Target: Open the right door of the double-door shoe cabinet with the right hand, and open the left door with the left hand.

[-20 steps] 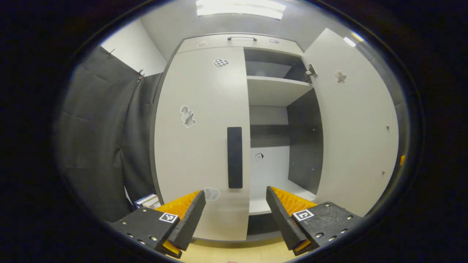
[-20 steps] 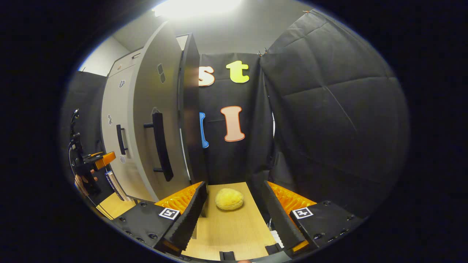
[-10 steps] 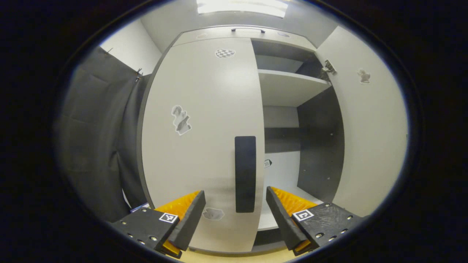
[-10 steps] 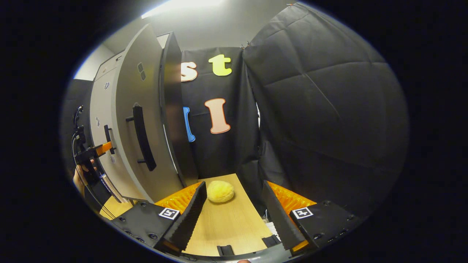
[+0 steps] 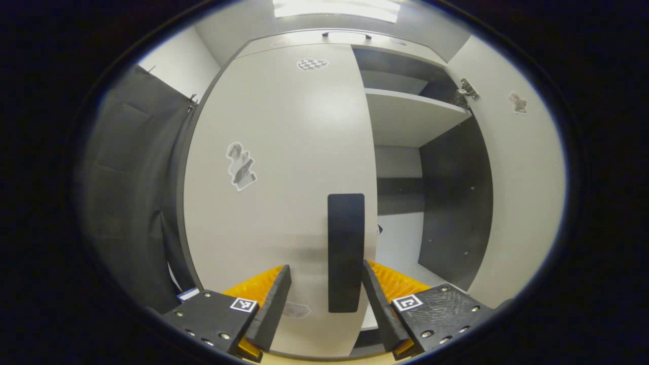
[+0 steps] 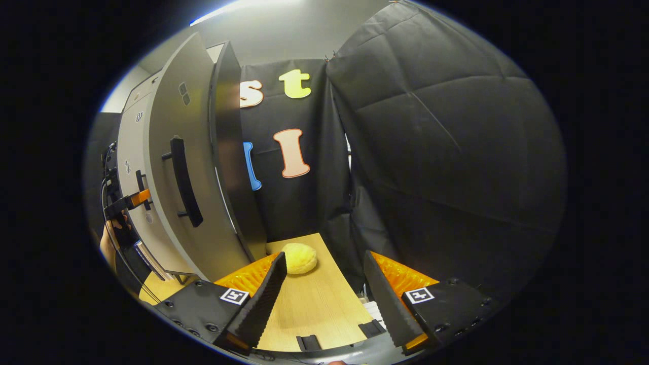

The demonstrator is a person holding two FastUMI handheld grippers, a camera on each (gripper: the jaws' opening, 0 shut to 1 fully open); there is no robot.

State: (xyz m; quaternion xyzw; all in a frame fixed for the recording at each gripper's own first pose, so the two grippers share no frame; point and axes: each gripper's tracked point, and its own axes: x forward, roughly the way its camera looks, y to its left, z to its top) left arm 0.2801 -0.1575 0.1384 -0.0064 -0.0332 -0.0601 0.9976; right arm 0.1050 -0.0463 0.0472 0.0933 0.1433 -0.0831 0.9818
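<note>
In the left gripper view, the left door (image 5: 284, 167) fills the left and middle of the frame and sits shut, flush with the cabinet. Its handle (image 5: 346, 252), a dark upright bar, stands just right of centre in the lower half. Your left gripper (image 5: 324, 291) has its fingers apart, one on each side of the bar's lower part — whether either finger touches it yet you cannot tell from here. Further right, the shelf (image 5: 410, 114) and the bare inside show, and the right door (image 5: 522, 192) stands swung out along the right edge of the frame.

So the step in hand is the grab on the left handle. Go forward until the bar is well between the fingers, close squarely on it, then pull back in an arc toward the hinge side at the left, letting your wrist turn with the door; a straight tug will likely slip off the bar.

In the right gripper view, your left gripper shows small at the far left edge, by the left handle. The open right door (image 6: 187, 167) stands left of centre with its handle (image 6: 183, 182) facing out. Your right gripper (image 6: 324, 291) hangs at bottom centre, fingers apart and empty — keep it away from the yellow ball (image 6: 299, 258) on the floor.
</note>
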